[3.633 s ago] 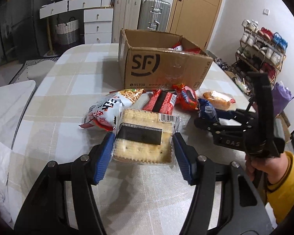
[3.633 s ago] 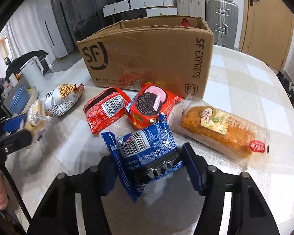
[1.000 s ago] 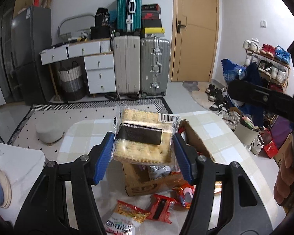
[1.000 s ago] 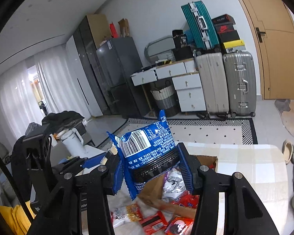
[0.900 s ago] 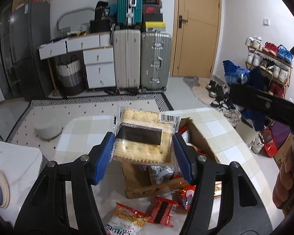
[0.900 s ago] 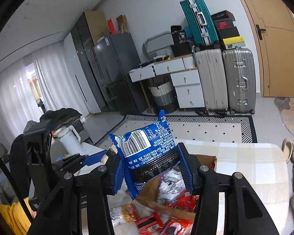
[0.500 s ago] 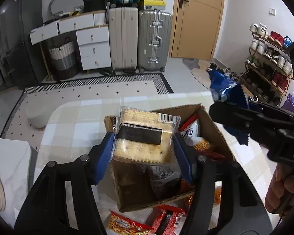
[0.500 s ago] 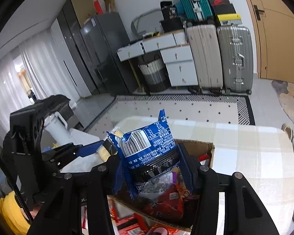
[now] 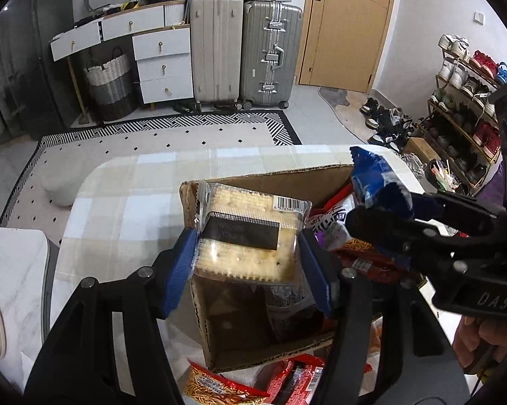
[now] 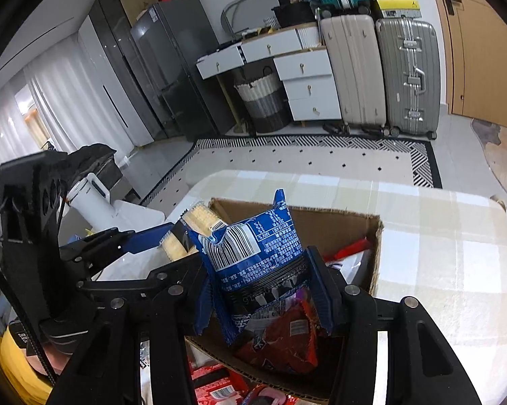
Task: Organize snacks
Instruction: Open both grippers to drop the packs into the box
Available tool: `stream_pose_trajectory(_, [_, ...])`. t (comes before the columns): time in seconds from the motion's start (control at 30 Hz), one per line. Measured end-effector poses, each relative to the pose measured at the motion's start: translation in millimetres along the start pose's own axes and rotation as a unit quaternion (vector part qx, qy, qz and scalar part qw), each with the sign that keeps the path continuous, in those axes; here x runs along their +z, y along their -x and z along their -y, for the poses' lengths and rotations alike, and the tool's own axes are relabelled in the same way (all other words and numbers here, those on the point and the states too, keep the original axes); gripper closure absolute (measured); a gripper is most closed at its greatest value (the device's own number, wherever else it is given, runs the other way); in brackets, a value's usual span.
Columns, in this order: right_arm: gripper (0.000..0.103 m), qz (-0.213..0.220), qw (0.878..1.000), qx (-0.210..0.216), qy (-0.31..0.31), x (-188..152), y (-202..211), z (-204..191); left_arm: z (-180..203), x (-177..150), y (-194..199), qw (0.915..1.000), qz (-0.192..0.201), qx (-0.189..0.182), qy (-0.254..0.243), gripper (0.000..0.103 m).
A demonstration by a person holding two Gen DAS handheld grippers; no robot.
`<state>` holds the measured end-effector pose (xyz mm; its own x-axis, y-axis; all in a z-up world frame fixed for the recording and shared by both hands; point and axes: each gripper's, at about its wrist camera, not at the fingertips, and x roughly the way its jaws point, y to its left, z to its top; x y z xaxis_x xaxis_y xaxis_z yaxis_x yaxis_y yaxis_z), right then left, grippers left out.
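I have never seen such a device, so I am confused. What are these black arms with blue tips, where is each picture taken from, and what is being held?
There is no robot here. A person holds one hand-operated tool in each hand, and each tool ends in tongs with blue pads. A camera sits on each tool and looks forward along its tongs, so one picture comes from the left tool and one from the right.

The left tongs are shut on a cracker pack. The right tongs are shut on a blue packet. Both are held over an open box that stands on a checked table and already contains snacks. More snack packets lie on the table in front of the box.
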<state>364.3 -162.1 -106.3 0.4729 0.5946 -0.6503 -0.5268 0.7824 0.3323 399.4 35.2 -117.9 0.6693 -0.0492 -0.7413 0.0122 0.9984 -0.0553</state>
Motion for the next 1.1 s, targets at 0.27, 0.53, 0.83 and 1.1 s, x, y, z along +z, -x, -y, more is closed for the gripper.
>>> stream_pose_trajectory(0.27, [0.053,-0.026,0.999,-0.02,0.001,-4.4,-10.9,0.1,-14.8,-1.7,-14.9,0.9996,-0.022,-0.014,0.009,0.043])
stream_pose_trajectory(0.53, [0.053,-0.034,0.999,-0.018,-0.005,-6.0,-13.2,3.0,-22.1,-1.5,-13.0,0.9999,-0.013,-0.006,0.006,0.04])
stream_pose_trajectory(0.83, [0.053,-0.048,0.999,-0.025,-0.001,-6.7,-18.9,-2.8,-27.2,-6.9,13.7,0.9997,0.007,0.017,0.013,0.024])
stream_pose_trajectory(1.1, [0.05,-0.052,0.998,-0.046,0.009,-2.9,-21.6,-11.1,-29.1,-12.4,39.3,0.9995,0.013,0.023,0.02,0.024])
